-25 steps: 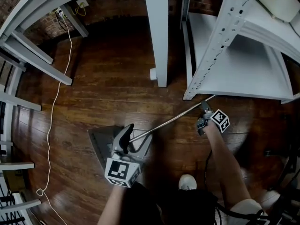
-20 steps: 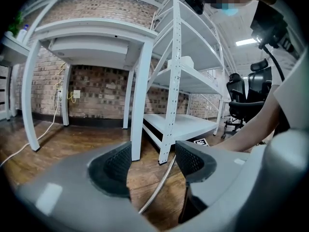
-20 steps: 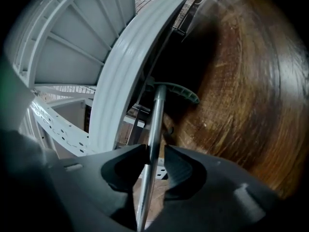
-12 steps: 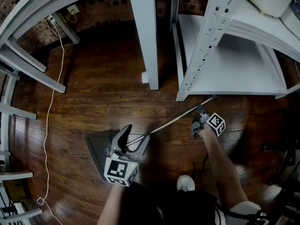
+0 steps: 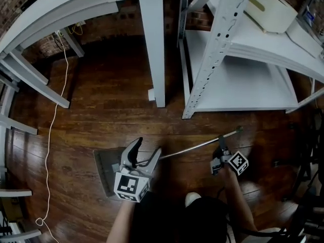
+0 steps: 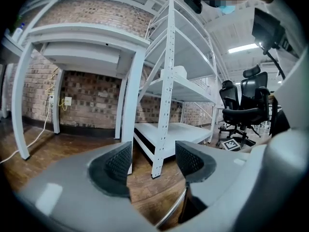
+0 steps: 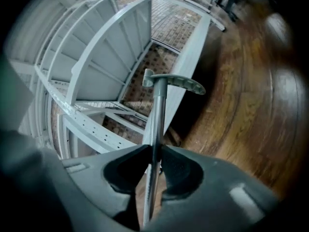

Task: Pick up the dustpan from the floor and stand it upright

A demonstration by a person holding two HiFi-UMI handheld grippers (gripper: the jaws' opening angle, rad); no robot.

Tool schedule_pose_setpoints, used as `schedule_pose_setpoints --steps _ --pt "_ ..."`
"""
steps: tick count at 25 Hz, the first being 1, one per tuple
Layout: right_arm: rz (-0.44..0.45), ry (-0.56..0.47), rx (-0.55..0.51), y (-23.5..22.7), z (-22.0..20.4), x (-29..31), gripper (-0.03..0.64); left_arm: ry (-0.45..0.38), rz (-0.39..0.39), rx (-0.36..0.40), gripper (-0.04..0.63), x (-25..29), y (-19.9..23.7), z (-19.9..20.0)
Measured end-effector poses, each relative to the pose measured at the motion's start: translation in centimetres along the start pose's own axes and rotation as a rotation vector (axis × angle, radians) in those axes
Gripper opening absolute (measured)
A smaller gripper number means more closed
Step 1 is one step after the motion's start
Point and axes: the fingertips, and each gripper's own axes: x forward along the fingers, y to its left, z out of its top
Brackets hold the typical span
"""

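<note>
Observed right gripper (image 7: 153, 151) clamped on dustpan handle (image 7: 158, 112), a metal shaft, pads pressing both sides. Noted grey T-shaped grip (image 7: 176, 82) capping far end. Recorded white shelving (image 7: 91, 124), brick wall (image 7: 169, 30), wooden floor (image 7: 251, 81) behind.

— What stands around the white shelving rack (image 5: 212, 49)?
— A dark, glossy plank floor (image 5: 101, 100) runs under it. Just left of the rack is a white table leg (image 5: 154, 49), and behind both is a brick wall (image 6: 91, 93).
— Anything on that wall?
— A socket (image 6: 68, 101), well left of the rack, with a white cable (image 5: 51, 130) trailing across the floor.
— And right of the rack?
— A black office chair (image 6: 246, 105), with a strip light (image 6: 244, 48) glowing on the ceiling above it. A pale box (image 5: 268, 6) sits on the rack's shelf.
</note>
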Motion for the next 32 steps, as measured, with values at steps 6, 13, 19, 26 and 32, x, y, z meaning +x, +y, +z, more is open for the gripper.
schedule_pose_setpoints --steps 6,13,19,26,32 --pt "0.1 -0.021 -0.179 11.4 2.2 -0.1 0.058 -0.056 0.058 0.028 0.302 -2.1 1.8 3.5" --pt "0.166 0.054 -0.5 25.8 -0.8 -2.1 0.058 -0.09 0.146 -0.04 0.302 -8.6 2.6 9.0" --pt "0.231 0.193 -0.83 36.7 -8.6 -4.4 0.067 -0.079 0.262 -0.121 0.302 -17.0 3.0 15.6" --pt "0.253 0.55 -1.151 44.8 -20.7 -8.2 0.068 0.035 0.439 -0.197 0.302 -31.1 3.9 21.2" --pt "0.332 0.91 -1.37 48.4 -27.6 -14.3 0.069 0.072 0.527 -0.258 0.302 -41.9 2.9 28.1"
